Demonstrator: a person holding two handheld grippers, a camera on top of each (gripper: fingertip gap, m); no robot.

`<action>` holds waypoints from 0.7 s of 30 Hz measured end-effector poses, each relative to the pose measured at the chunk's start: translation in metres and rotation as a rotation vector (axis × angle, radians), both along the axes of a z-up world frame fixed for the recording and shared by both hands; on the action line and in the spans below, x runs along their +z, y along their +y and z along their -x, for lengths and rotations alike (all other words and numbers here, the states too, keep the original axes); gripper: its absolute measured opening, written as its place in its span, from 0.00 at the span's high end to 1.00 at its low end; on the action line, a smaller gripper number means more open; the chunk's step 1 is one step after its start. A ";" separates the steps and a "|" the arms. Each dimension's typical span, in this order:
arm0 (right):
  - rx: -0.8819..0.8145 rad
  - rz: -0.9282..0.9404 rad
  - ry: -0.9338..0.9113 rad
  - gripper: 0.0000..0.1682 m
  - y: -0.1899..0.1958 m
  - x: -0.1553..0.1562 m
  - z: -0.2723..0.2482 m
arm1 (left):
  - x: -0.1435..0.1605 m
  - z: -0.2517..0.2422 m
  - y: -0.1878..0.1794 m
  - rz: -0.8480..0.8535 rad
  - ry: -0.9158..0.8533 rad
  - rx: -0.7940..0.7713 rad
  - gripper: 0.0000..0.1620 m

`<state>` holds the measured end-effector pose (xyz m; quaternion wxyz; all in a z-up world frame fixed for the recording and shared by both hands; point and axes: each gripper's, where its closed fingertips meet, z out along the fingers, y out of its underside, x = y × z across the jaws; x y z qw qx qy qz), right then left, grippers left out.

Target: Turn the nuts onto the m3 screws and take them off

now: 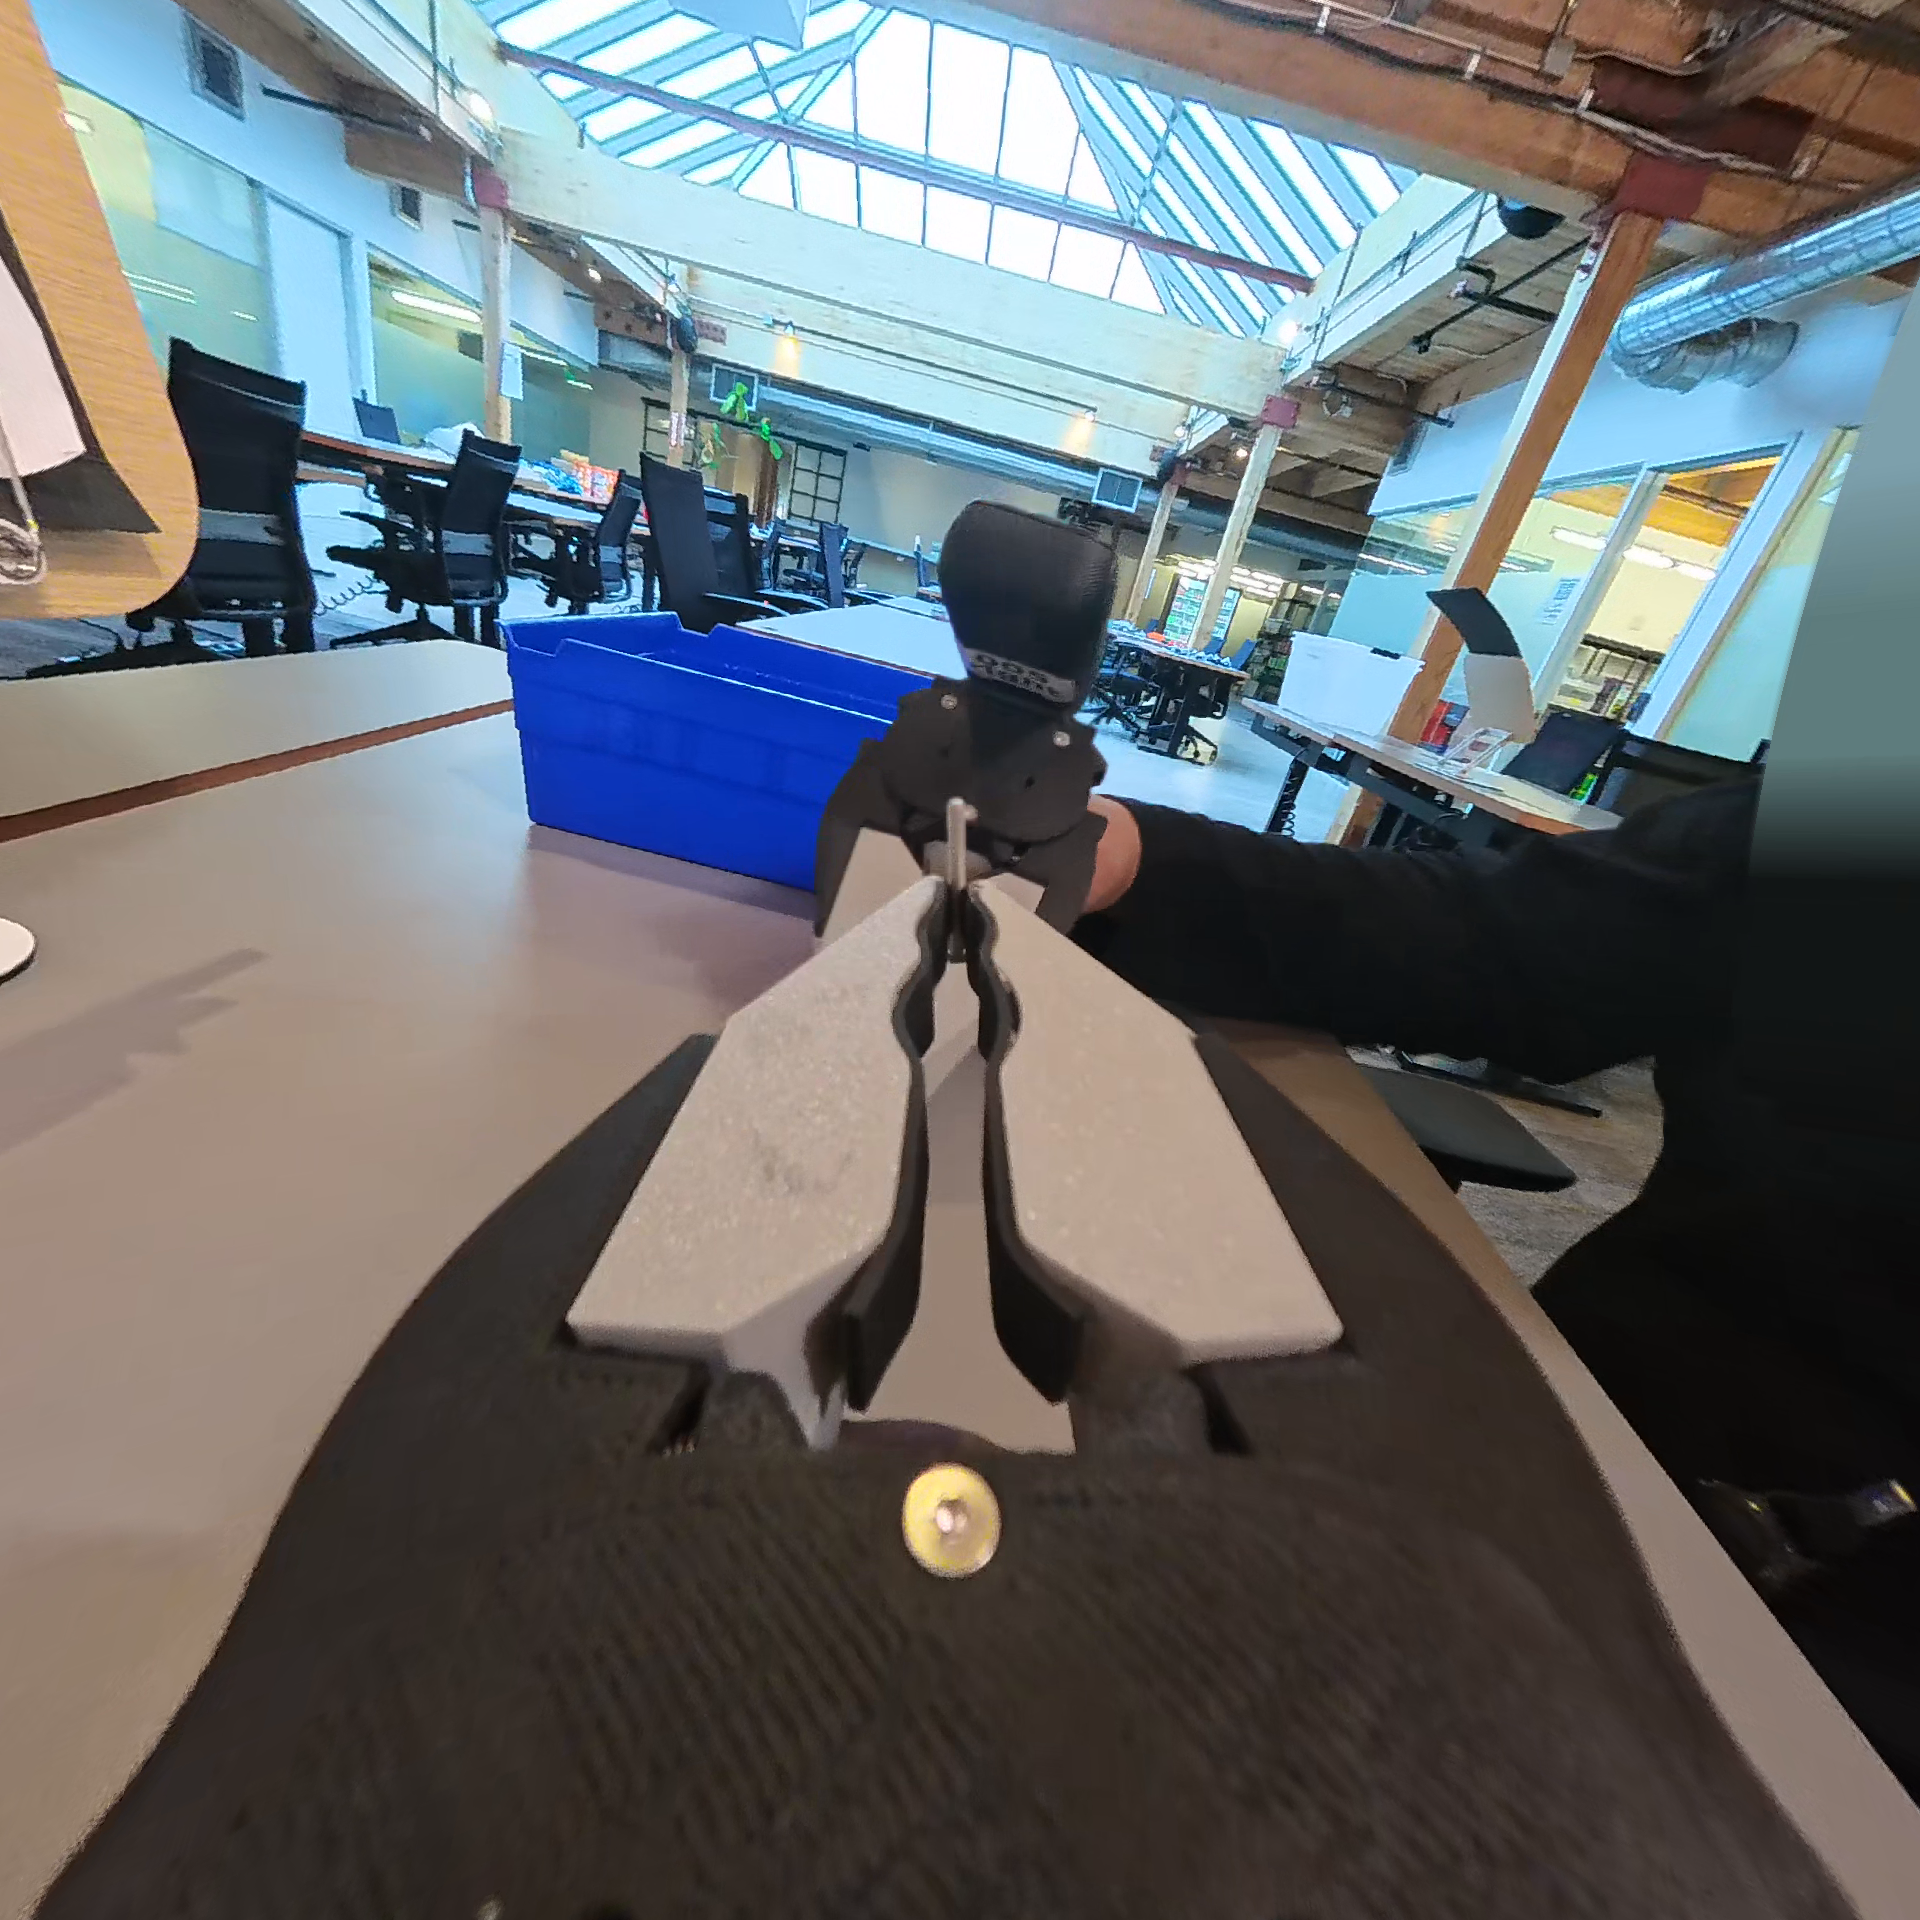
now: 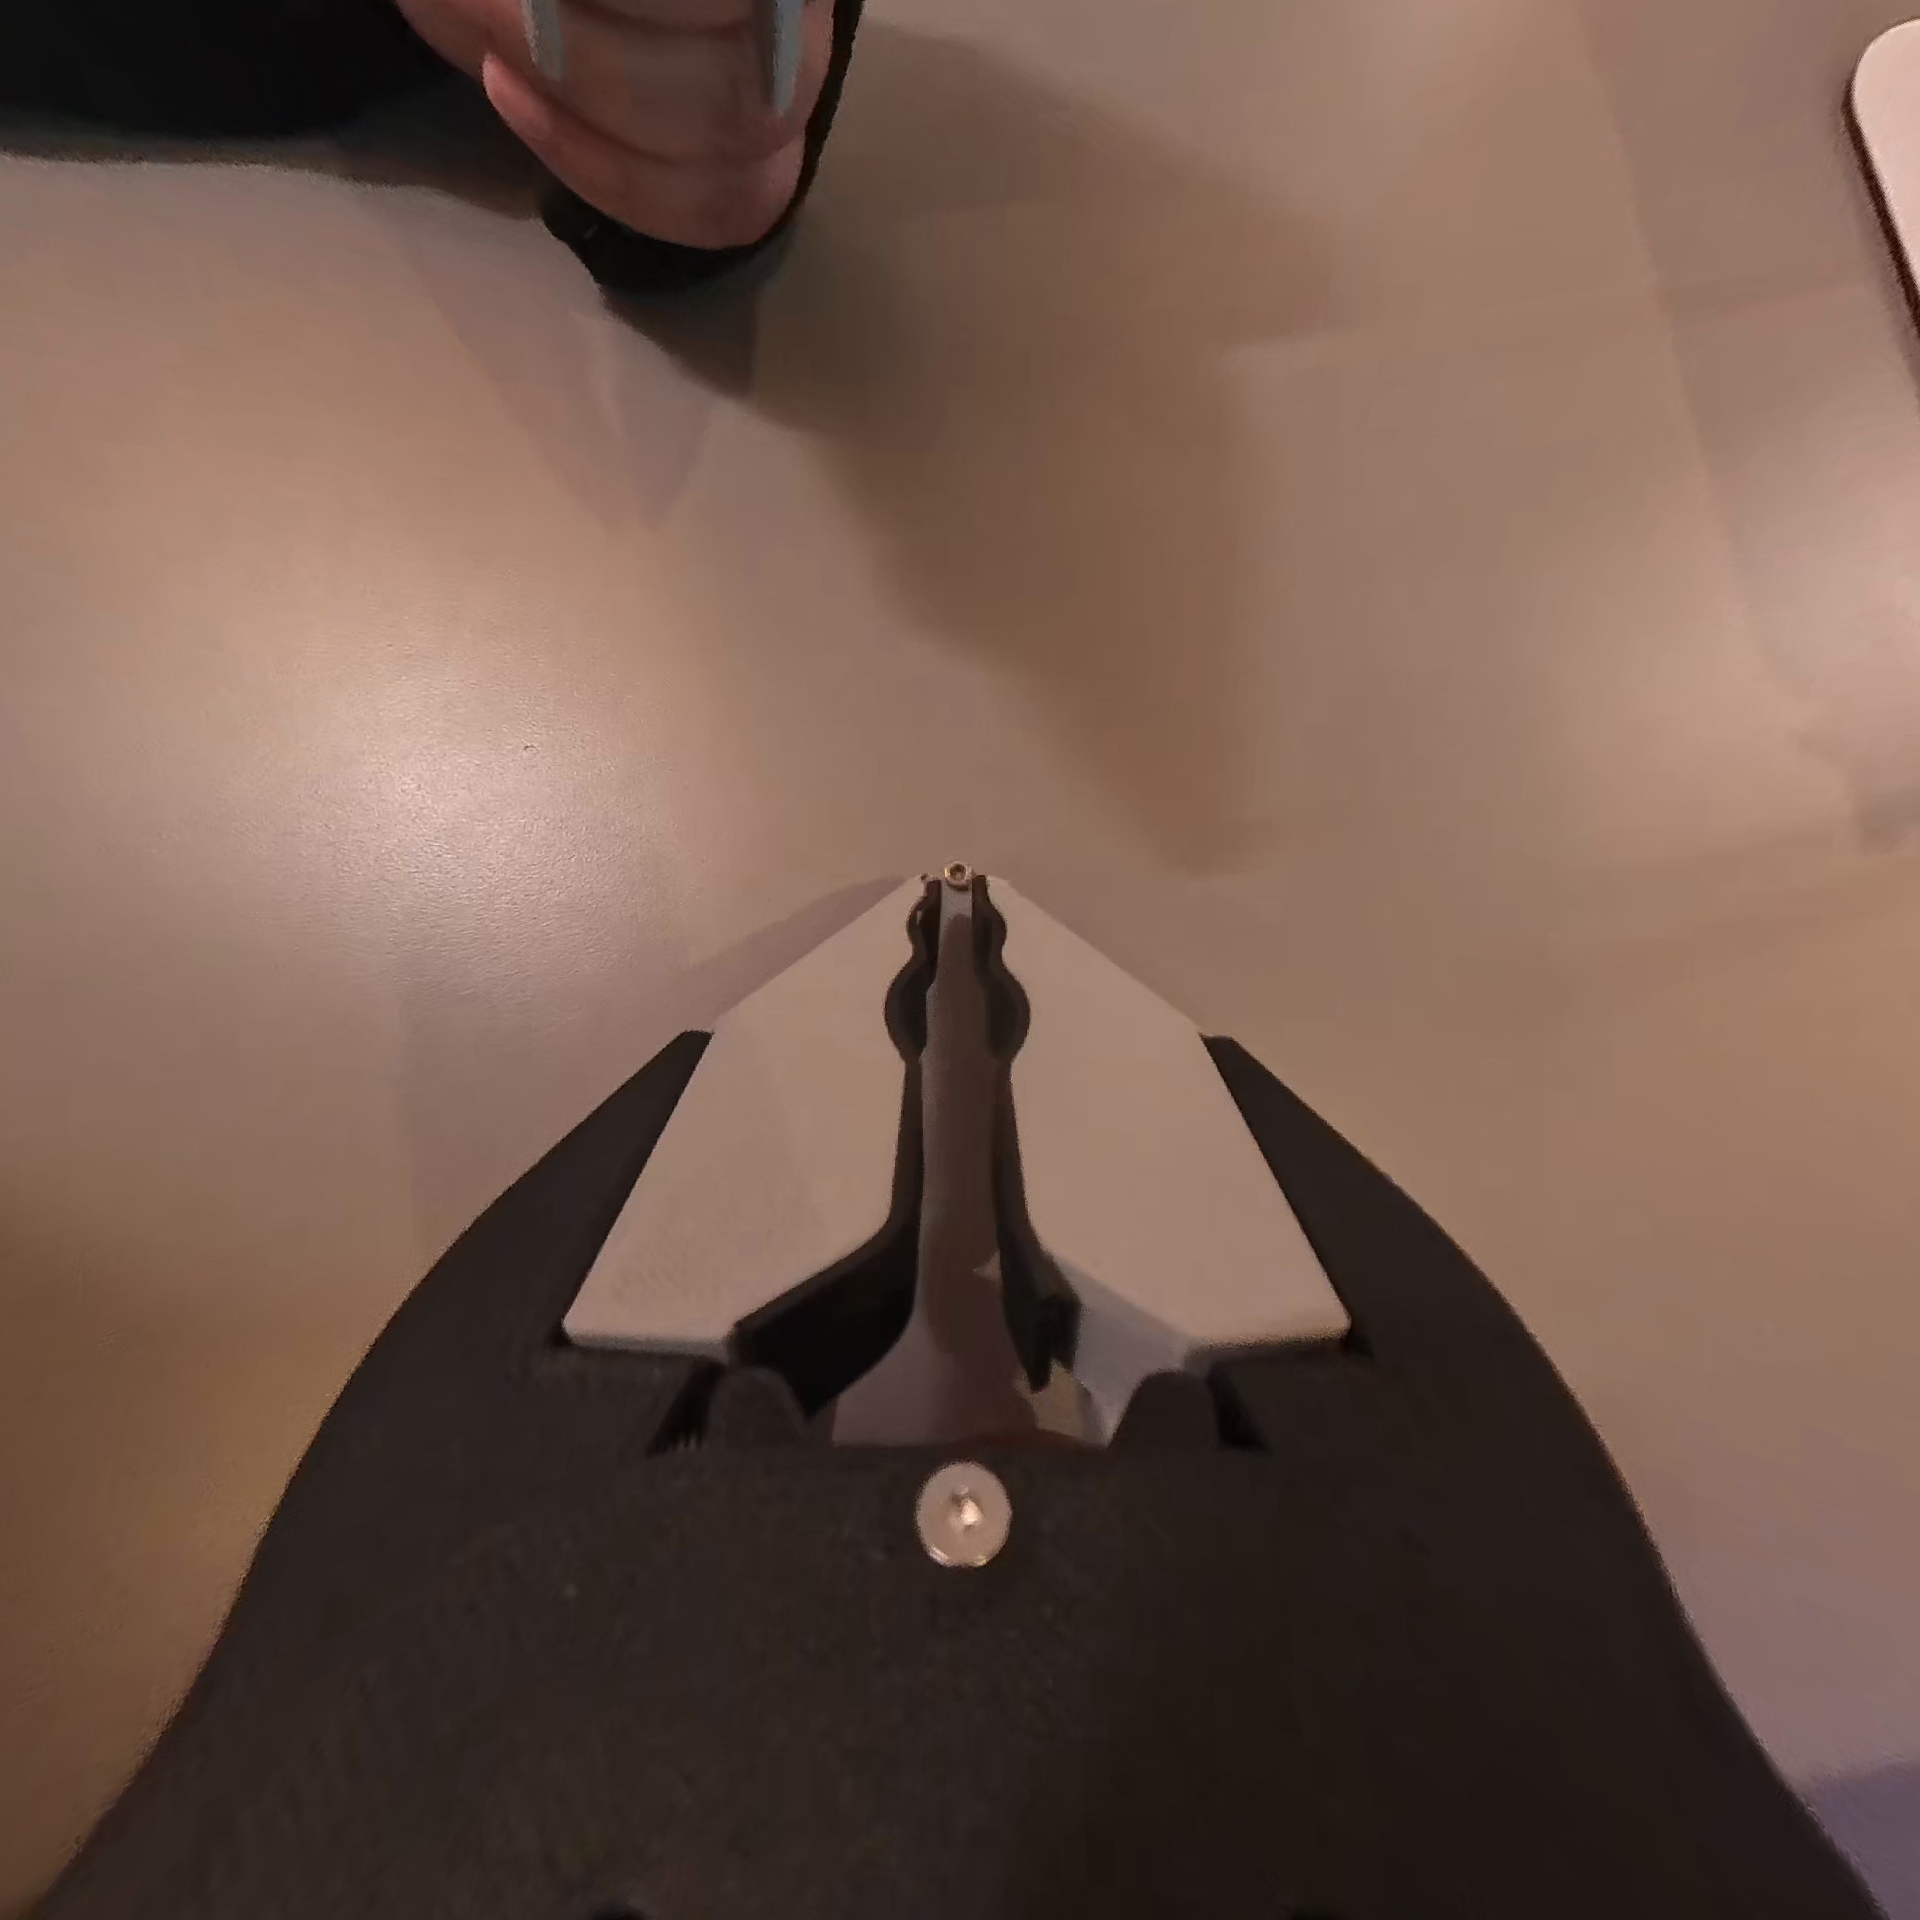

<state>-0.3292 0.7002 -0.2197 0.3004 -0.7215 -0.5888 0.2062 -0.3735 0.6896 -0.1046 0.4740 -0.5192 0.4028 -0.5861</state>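
You had the left gripper (image 1: pixel 953 914) clamped on an upright screw (image 1: pixel 953 847) and the right gripper (image 2: pixel 954 881) pinching a nut (image 2: pixel 953 871), apart, threading apparently not yet begun.

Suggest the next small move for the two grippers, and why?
Probably bring the right gripper, shut on a tiny nut, toward the screw standing upright in the shut left gripper and line up nut and tip. The right wrist view shows only table under the nut.
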 end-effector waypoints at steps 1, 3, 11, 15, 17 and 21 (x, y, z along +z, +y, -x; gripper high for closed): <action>0.009 -0.001 -0.006 0.98 0.001 -0.001 0.000 | 0.000 0.000 -0.001 0.000 0.003 -0.003 1.00; 0.024 -0.008 -0.010 0.97 0.002 -0.001 0.000 | -0.001 -0.001 -0.001 -0.004 0.009 -0.003 1.00; 0.077 -0.013 -0.023 0.95 0.002 -0.003 0.004 | -0.003 -0.003 -0.003 -0.013 0.028 -0.009 1.00; 0.098 -0.015 -0.058 0.95 0.002 -0.007 0.004 | -0.003 -0.004 -0.003 -0.013 0.032 -0.011 1.00; 0.105 -0.012 -0.065 0.96 0.002 -0.009 0.005 | -0.004 -0.004 -0.004 -0.013 0.034 -0.013 1.00; 0.104 -0.011 -0.072 0.97 0.003 -0.009 0.005 | -0.004 -0.004 -0.004 -0.013 0.037 -0.013 1.00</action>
